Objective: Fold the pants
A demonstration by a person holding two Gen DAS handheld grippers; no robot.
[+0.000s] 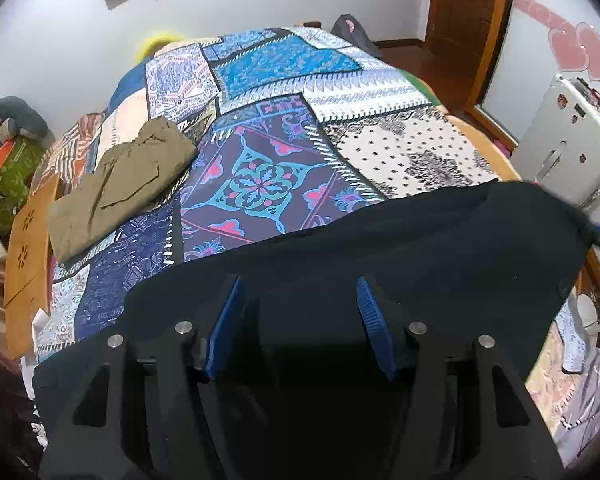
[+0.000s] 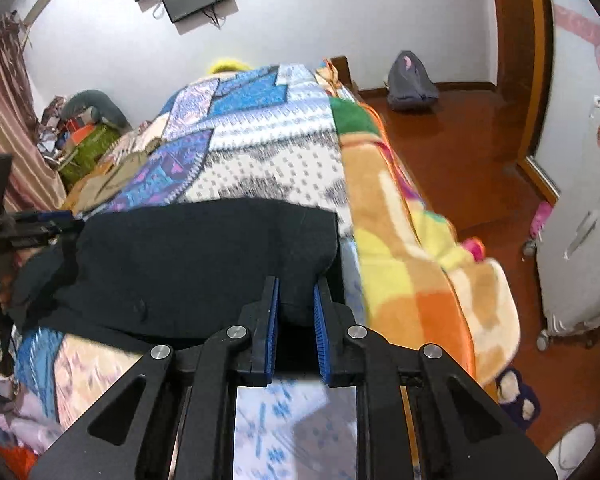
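Note:
Black pants [image 1: 380,248] lie across the near end of the bed, over the patchwork cover [image 1: 260,172]. My left gripper [image 1: 299,282] hovers above their near part with its blue pads [image 1: 228,320] wide apart and nothing pinched between them, so it is open. In the right wrist view, my right gripper [image 2: 296,284] is shut on the right near corner of the black pants [image 2: 188,256], with a bunch of cloth between its pads [image 2: 320,320]. The left gripper [image 2: 40,224] shows at the pants' left edge there.
Folded olive pants [image 1: 120,184] rest on the bed's far left. An orange and yellow fleece blanket [image 2: 412,260] hangs off the bed's right side above the wooden floor [image 2: 480,152]. A white cabinet [image 1: 572,148] stands at right, a backpack [image 2: 412,80] by the far wall.

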